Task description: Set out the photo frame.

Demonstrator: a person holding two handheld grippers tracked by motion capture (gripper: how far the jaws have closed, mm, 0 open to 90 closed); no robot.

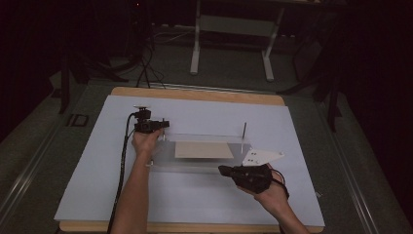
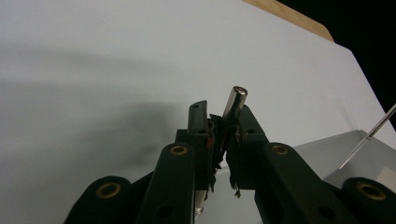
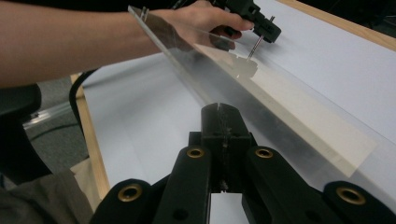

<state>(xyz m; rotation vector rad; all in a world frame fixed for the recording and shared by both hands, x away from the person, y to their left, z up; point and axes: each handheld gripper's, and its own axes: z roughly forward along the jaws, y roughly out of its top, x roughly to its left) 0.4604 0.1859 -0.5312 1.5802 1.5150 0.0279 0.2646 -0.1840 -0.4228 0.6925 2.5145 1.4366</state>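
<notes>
2 grippers working over a pale sheet (image 1: 195,195) covering the wooden surface (image 1: 195,94). Left gripper (image 1: 163,124) being held at the far left corner of a clear acrylic plate (image 1: 195,163), fingers (image 2: 198,128) clamping a slim metal pin (image 2: 233,105). In the left gripper view, pin sitting between the 2 fingers, its rounded top poking up past the fingertips, leaning slightly to the right; lower part of the pin hidden behind the fingers. In the right gripper view, same pin (image 3: 256,44) hanging down from that gripper toward the plate's far corner; touching or just above, cannot tell. Left hand (image 1: 145,141) wrapping the gripper's body, cable (image 1: 122,165) trailing back along the forearm.

Right gripper (image 1: 221,170) lying low at the near edge of the plate, pointing left, with its grey 3-cornered plate (image 1: 260,157) showing above the hand. Fingers (image 3: 215,121) pressing together, nothing visible between them in the right gripper view; plate's near edge (image 3: 187,70) running just beyond the fingertips, apart from them.

1 more upright pin (image 1: 244,132) standing at the plate's far right corner, seen also as a thin rod (image 2: 369,137) in the left gripper view. Tan rectangular sheet (image 1: 203,149) lying under or on the clear plate, near its middle.
</notes>
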